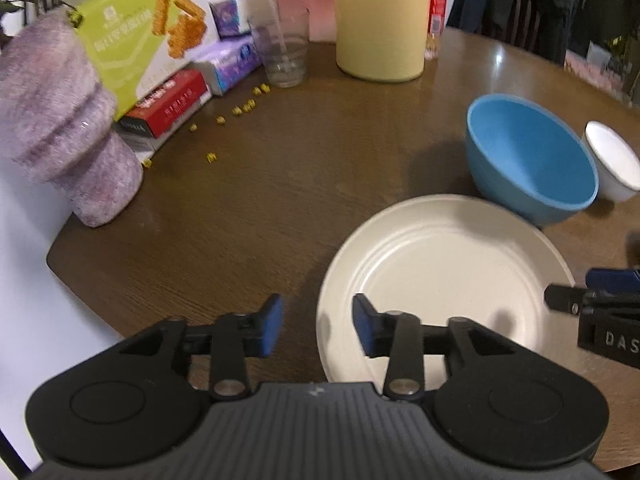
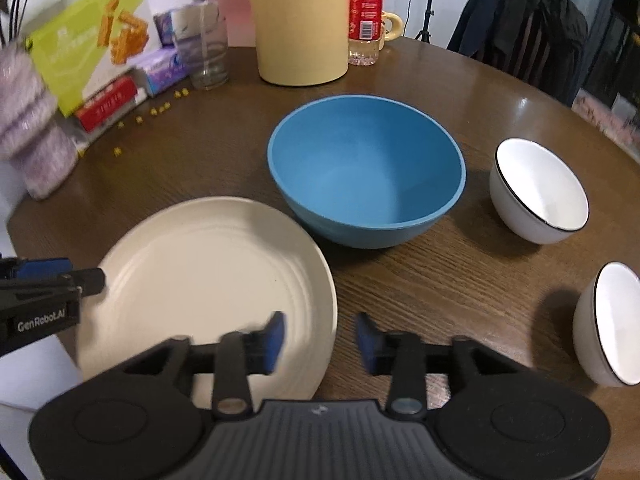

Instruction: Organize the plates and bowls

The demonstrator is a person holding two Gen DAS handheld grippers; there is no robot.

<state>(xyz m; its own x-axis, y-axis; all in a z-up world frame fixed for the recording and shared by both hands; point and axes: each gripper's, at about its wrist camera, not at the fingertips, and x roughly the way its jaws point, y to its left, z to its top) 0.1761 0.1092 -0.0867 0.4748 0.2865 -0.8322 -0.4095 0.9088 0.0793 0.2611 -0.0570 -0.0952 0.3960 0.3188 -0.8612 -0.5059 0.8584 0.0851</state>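
Now you are hovering both tongs, left gripper [image 1: 318, 330] and right gripper [image 2: 320, 340], wide and empty, flanking the cream plate [image 2: 208, 280] at lower left; rushing risks knocking the blue bowl [image 2: 366, 172].

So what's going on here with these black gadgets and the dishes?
A person holds a claw in each hand to tidy dishes on a wooden table. Both the left claw and the right claw are open and empty, hovering at opposite edges of the cream plate. The blue bowl and two white bowls sit untouched.
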